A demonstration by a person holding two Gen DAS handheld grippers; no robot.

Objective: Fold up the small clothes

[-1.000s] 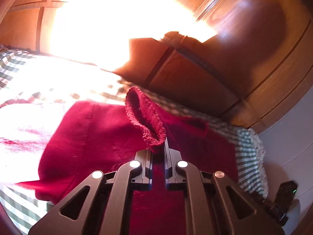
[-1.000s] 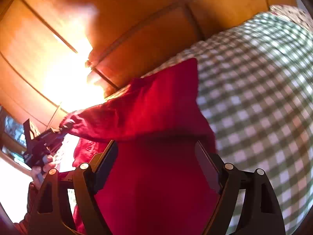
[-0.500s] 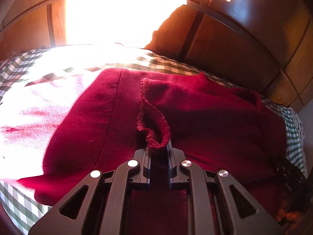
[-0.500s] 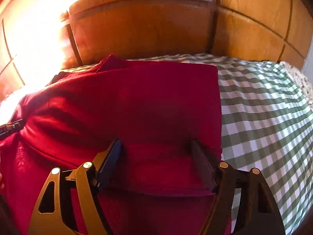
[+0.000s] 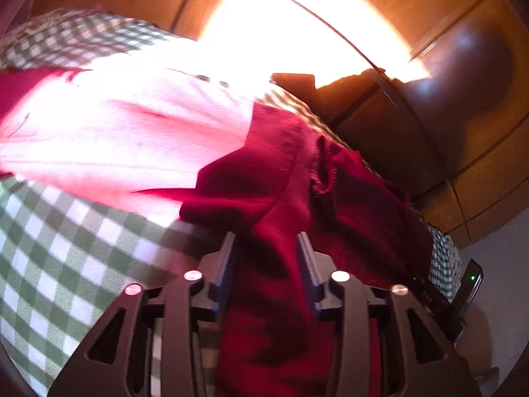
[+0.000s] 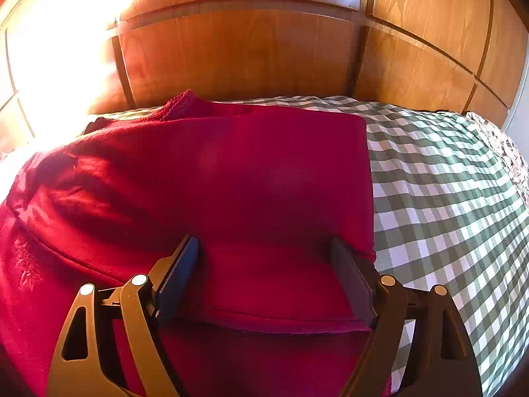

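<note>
A dark red garment lies on a green-and-white checked bedcover. In the right wrist view it is folded over, with a straight edge on its right side. My right gripper is open, its jaws wide apart just above the red cloth near its front fold. In the left wrist view the same garment is bunched, with a frayed hem standing up, and partly washed out by sunlight. My left gripper is open, with red cloth lying loose between its jaws.
A wooden panelled wardrobe stands right behind the bed. Strong sun glare hides part of the cloth and wall. The other gripper's tip shows at the right edge of the left wrist view.
My left gripper has opened and let go of the red hem it pinched, and it has swung left. The right gripper stays open over the fold.
</note>
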